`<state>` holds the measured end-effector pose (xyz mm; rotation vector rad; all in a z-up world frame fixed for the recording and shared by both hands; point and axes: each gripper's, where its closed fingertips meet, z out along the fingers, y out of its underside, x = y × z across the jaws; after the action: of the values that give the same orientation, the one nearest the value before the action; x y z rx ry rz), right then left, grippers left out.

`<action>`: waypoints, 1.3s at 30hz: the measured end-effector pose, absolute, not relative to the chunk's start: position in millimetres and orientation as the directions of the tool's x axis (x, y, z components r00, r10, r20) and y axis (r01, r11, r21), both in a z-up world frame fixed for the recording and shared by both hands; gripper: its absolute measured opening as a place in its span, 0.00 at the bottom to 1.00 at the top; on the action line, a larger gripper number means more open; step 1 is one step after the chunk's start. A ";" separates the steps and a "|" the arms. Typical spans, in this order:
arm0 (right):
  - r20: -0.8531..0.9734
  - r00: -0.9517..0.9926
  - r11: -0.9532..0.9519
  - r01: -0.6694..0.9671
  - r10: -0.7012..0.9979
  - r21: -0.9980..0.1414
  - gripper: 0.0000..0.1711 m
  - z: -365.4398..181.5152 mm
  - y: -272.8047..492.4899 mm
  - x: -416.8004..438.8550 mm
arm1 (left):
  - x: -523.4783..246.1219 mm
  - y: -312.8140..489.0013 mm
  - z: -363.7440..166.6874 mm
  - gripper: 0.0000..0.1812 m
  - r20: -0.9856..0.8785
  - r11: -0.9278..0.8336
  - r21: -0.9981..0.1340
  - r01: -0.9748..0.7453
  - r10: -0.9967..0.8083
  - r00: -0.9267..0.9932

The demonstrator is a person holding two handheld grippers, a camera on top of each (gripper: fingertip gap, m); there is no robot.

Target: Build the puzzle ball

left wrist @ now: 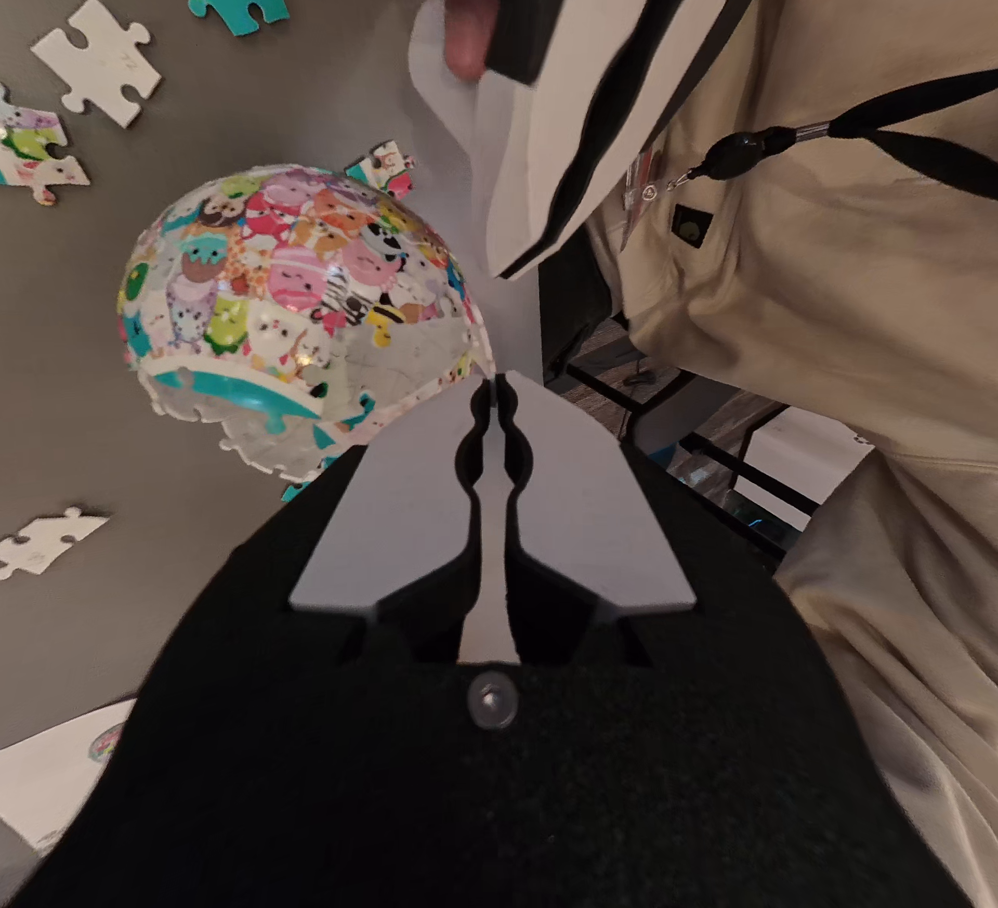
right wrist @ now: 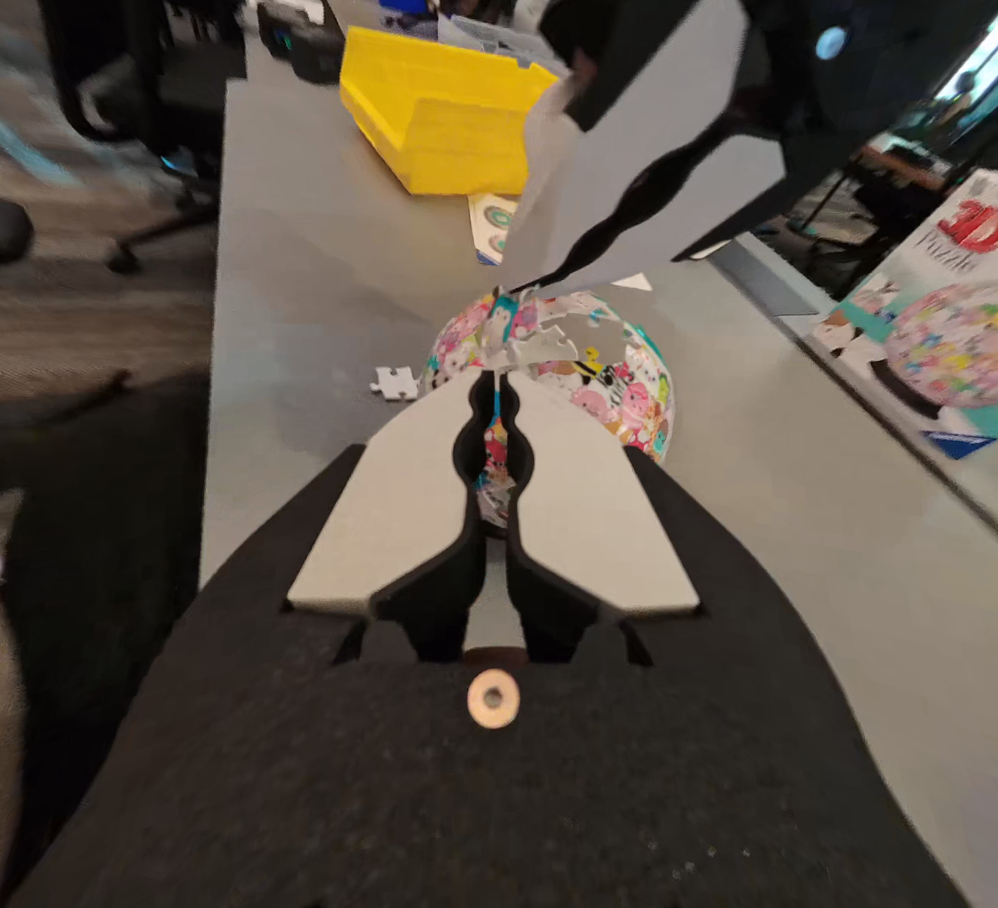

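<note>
Left wrist view: we pinch the puzzle ball point(left wrist: 291, 298) rim with our left tool point(left wrist: 494, 385); our right tool point(right wrist: 496, 379) grips its broken edge above the bench point(right wrist: 302, 244).

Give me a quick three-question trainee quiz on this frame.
1. True or false: the ball is fully assembled.
2. What colour is the bin behind the ball? A red, B yellow, C green.
3. Fill in: in the left wrist view, the left fingers are closed on the ball's ___.

Key: 1 false, part of its shell is still open on top; 2 B; 3 rim.
</note>
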<state>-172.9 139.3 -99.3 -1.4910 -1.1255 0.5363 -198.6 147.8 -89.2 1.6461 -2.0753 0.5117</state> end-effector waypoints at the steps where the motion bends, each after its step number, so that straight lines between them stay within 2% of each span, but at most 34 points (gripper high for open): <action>1: 0.292 0.434 0.121 0.381 0.852 -0.917 0.00 -101.9 138.5 -174.4 | -196.9 147.4 -88.4 0.01 0.561 0.217 -0.022 -0.976 -0.806 -0.191; 4: 0.367 0.428 0.163 0.442 0.826 -0.882 0.02 -108.1 138.5 -178.6 | -193.5 149.3 -86.8 0.01 0.571 0.206 -0.022 -0.978 -0.800 -0.182; 8: 0.443 0.421 0.217 0.484 0.791 -0.848 0.12 -106.4 137.9 -182.5 | -193.7 149.9 -86.1 0.01 0.588 0.203 -0.005 -0.979 -0.791 -0.166; 12: 0.517 0.390 0.279 0.523 0.762 -0.805 0.17 -105.2 133.5 -185.9 | -196.7 150.5 -87.0 0.01 0.602 0.195 0.013 -0.981 -0.785 -0.148; 19: 0.569 0.363 0.320 0.555 0.738 -0.768 0.27 -108.2 131.1 -194.0 | -197.4 150.4 -88.8 0.01 0.614 0.178 0.020 -0.984 -0.779 -0.129; 26: 0.556 0.373 0.319 0.534 0.743 -0.783 0.26 -103.0 130.1 -193.7 | -196.1 147.6 -78.8 0.01 0.643 0.169 0.007 -0.986 -0.756 -0.125; 39: 0.560 0.357 0.312 0.556 0.747 -0.770 0.26 -109.4 129.8 -192.6 | -194.1 146.9 -90.2 0.01 0.654 0.159 0.058 -0.986 -0.752 -0.082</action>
<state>-192.6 129.8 -109.4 -1.3557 -1.3090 0.1906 -194.1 146.9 -90.2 1.6455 -1.8899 0.5510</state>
